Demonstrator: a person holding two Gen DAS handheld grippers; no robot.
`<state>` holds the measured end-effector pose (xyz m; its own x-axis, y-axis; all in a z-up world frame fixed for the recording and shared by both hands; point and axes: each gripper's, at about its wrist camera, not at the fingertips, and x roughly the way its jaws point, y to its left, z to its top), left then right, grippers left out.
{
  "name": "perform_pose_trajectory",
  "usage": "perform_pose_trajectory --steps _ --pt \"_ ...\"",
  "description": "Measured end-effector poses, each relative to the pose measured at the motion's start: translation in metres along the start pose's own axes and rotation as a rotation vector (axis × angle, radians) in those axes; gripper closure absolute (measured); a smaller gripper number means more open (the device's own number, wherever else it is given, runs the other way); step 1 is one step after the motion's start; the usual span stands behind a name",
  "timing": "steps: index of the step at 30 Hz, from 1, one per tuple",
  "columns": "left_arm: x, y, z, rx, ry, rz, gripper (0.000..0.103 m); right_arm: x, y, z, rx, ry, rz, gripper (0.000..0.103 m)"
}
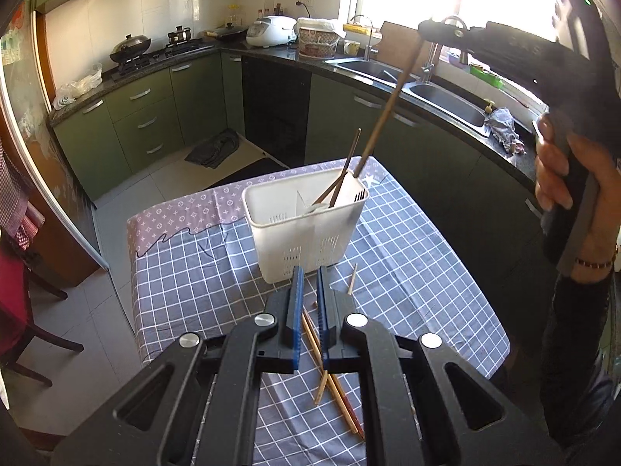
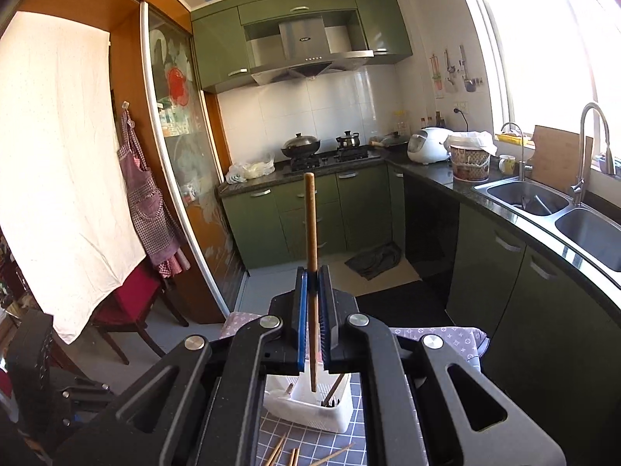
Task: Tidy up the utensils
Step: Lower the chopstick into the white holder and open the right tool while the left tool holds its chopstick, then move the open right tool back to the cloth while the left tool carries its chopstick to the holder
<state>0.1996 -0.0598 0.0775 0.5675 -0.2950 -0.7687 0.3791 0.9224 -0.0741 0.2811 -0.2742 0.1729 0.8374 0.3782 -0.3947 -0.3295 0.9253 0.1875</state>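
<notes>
Pinching a wooden stick (image 2: 311, 233), right claw (image 2: 313, 291), left claw (image 1: 309, 291) slightly spread, empty

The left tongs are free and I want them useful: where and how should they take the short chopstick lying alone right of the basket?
Grip the short chopstick near its middle, coming straight down from above with the left tongs set across its length. It lies flat on the cloth, apart from the basket and the crossed chopsticks, so only a top approach fits.
</notes>
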Motion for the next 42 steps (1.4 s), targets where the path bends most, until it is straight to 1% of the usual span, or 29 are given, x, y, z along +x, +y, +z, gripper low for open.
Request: perform_pose_trajectory --steps 5,8,10,14,18,19,23,25,28,31,34,42 --pt "0.017 0.003 -0.017 0.028 0.045 -0.028 0.096 0.059 -0.004 -0.016 0.004 0.119 -0.016 0.097" --pt "0.029 -0.002 -0.023 0.067 0.064 -0.046 0.096 0.079 -0.006 -0.029 0.005 0.173 -0.007 0.096" --pt "0.040 -0.005 -0.025 0.088 0.082 -0.061 0.096 0.083 -0.006 -0.036 -0.002 0.190 0.000 0.094" --pt "0.069 -0.015 -0.027 0.122 0.133 -0.095 0.096 0.062 -0.005 -0.042 -0.017 0.168 0.019 0.094" --pt "0.107 -0.032 -0.028 0.174 0.197 -0.119 0.096 0.020 -0.004 -0.054 -0.027 0.145 0.059 0.091" --pt "0.119 -0.036 -0.028 0.188 0.217 -0.123 0.096 0.010 -0.005 -0.061 -0.030 0.145 0.064 0.089" --pt "0.163 -0.051 -0.032 0.241 0.295 -0.126 0.096 -0.020 -0.016 -0.101 -0.014 0.184 0.078 0.088" --pt "0.185 -0.057 -0.033 0.258 0.335 -0.124 0.096 -0.029 -0.025 -0.124 0.008 0.209 0.074 0.088" --pt "0.208 -0.065 -0.035 0.290 0.372 -0.113 0.096 -0.037 -0.044 -0.154 0.060 0.251 0.067 0.088" --pt "0.223 -0.071 -0.035 0.302 0.393 -0.104 0.096 -0.042 -0.062 -0.178 0.113 0.273 0.059 0.088" --pt "0.231 -0.072 -0.035 0.303 0.409 -0.097 0.096 -0.043 -0.076 -0.193 0.152 0.290 0.055 0.088" --pt "0.245 -0.077 -0.037 0.319 0.448 -0.074 0.096 -0.039 -0.086 -0.208 0.186 0.309 0.078 0.088"
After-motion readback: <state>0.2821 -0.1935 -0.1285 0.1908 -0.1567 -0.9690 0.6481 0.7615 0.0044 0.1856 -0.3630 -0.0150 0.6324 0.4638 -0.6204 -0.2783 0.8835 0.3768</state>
